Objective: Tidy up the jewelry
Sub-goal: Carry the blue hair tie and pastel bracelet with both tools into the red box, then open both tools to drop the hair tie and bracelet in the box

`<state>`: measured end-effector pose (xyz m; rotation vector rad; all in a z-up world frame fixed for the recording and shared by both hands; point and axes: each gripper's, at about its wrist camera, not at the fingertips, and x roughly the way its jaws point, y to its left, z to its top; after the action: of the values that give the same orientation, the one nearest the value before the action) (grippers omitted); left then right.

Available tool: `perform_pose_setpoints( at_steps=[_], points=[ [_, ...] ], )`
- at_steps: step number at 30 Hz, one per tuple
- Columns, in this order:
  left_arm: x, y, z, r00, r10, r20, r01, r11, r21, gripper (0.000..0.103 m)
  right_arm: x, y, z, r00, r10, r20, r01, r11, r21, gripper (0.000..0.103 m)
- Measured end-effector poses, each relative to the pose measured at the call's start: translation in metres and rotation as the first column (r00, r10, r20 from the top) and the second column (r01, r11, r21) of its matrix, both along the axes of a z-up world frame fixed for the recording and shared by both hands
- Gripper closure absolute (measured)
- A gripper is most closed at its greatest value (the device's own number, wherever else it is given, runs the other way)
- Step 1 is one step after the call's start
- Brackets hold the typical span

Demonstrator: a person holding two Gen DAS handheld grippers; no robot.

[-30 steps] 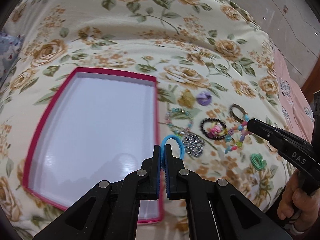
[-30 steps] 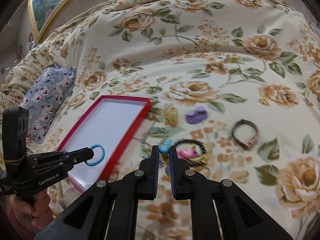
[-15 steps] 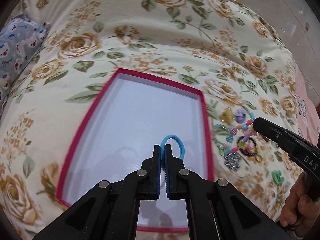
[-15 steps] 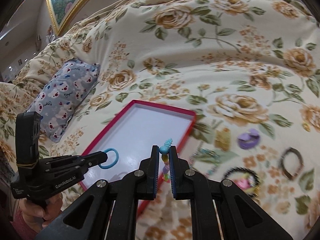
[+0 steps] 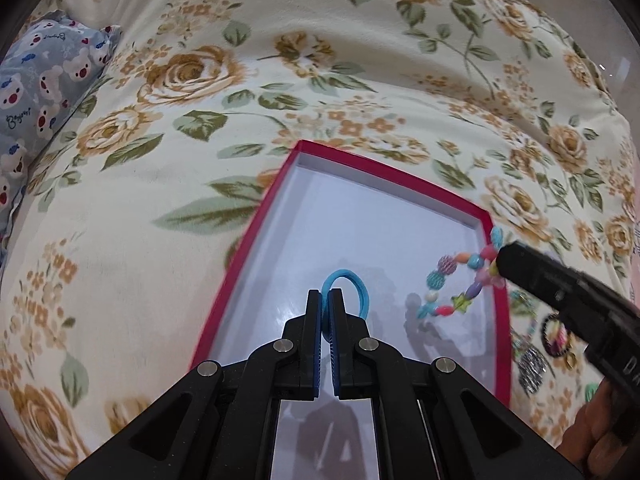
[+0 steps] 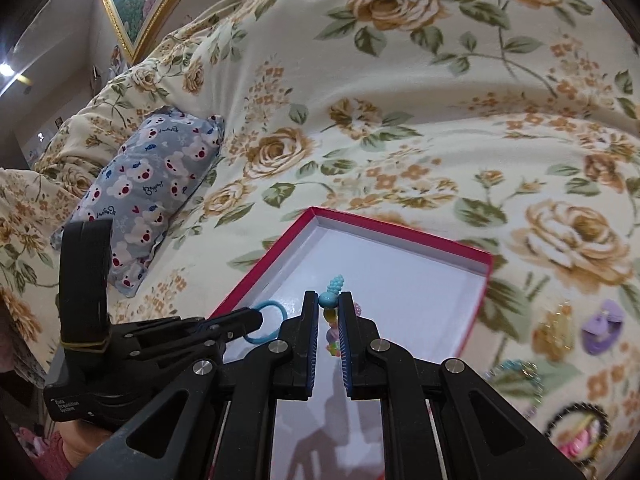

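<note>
Both grippers have swung over the box since a second ago, when the right one was at the jewelry pile beside it. Blue bear-print pillow [image 5: 44, 80] lies at ten o'clock in the left wrist view, on the floral quilt [image 5: 360, 80]. Red-rimmed box [image 5: 256, 236] with a white floor sits at centre. Left gripper [image 5: 325, 296] is clamped on a blue hair tie [image 5: 348, 280], whose loop stands up past the fingertips, over the box floor. At three o'clock the right gripper [image 5: 502, 264] is clamped on a bead bracelet [image 5: 452, 292], which dangles over the box's right side; whether its lowest beads touch the floor is hard to say. More jewelry [image 6: 576, 424] lies on the quilt at four o'clock, outside the box, blurred.
</note>
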<state>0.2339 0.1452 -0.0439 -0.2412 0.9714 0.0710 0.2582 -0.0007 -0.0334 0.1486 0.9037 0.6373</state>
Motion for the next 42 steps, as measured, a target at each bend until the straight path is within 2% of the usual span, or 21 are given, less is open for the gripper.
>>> perform_pose_setpoints(
  at_steps=[7, 14, 18, 22, 24, 25, 27, 29, 36, 41, 42],
  points=[
    [0.028, 0.004, -0.026, 0.998, 0.013, -0.067, -0.013, 1.0, 0.009, 0.1, 0.01, -0.008, -0.04, 0.996, -0.027, -0.089, 0.023, 0.999, -0.048, 0.094],
    [0.036, -0.002, -0.031, 0.997, 0.001, -0.083, 0.002, 0.999, 0.037, 0.099, 0.011, -0.008, -0.05, 0.994, -0.017, -0.11, 0.008, 0.997, -0.083, 0.094],
    [0.034, -0.004, -0.031, 0.996, -0.006, -0.088, 0.01, 0.999, 0.052, 0.096, 0.01, -0.007, -0.051, 0.994, -0.016, -0.112, 0.005, 0.995, -0.099, 0.089],
    [0.029, -0.003, -0.027, 0.996, 0.004, -0.084, 0.001, 0.998, 0.064, 0.081, 0.009, -0.009, -0.051, 0.993, -0.02, -0.119, 0.009, 0.996, -0.093, 0.089],
    [0.024, -0.002, -0.023, 0.997, 0.01, -0.076, -0.004, 0.998, 0.068, 0.081, 0.008, -0.01, -0.05, 0.993, -0.025, -0.119, 0.014, 0.996, -0.09, 0.087],
    [0.022, -0.001, -0.022, 0.997, 0.012, -0.074, -0.007, 0.998, 0.065, 0.081, 0.008, -0.011, -0.049, 0.992, -0.028, -0.121, 0.018, 0.996, -0.087, 0.085],
    [0.018, 0.0, -0.018, 0.998, 0.012, -0.069, -0.008, 0.998, 0.063, 0.08, 0.008, -0.012, -0.046, 0.992, -0.032, -0.123, 0.023, 0.997, -0.078, 0.073],
    [0.011, 0.001, -0.014, 0.998, 0.017, -0.061, -0.013, 0.998, 0.065, 0.072, 0.006, -0.013, -0.042, 0.993, -0.034, -0.116, 0.026, 0.997, -0.071, 0.07],
    [-0.013, 0.005, 0.002, 0.999, 0.043, -0.031, -0.042, 0.998, 0.04, 0.062, -0.008, -0.029, -0.024, 0.995, -0.053, -0.088, 0.049, 0.998, -0.048, 0.07],
    [-0.032, 0.003, 0.015, 0.999, 0.051, -0.003, -0.051, 0.999, 0.017, 0.04, -0.023, -0.054, -0.008, 0.993, -0.097, -0.059, 0.096, 0.995, -0.029, 0.064],
    [-0.036, 0.001, 0.018, 0.999, 0.051, 0.007, -0.051, 0.999, 0.011, 0.04, -0.027, -0.06, -0.006, 0.993, -0.108, -0.057, 0.106, 0.994, -0.028, 0.064]
  ],
)
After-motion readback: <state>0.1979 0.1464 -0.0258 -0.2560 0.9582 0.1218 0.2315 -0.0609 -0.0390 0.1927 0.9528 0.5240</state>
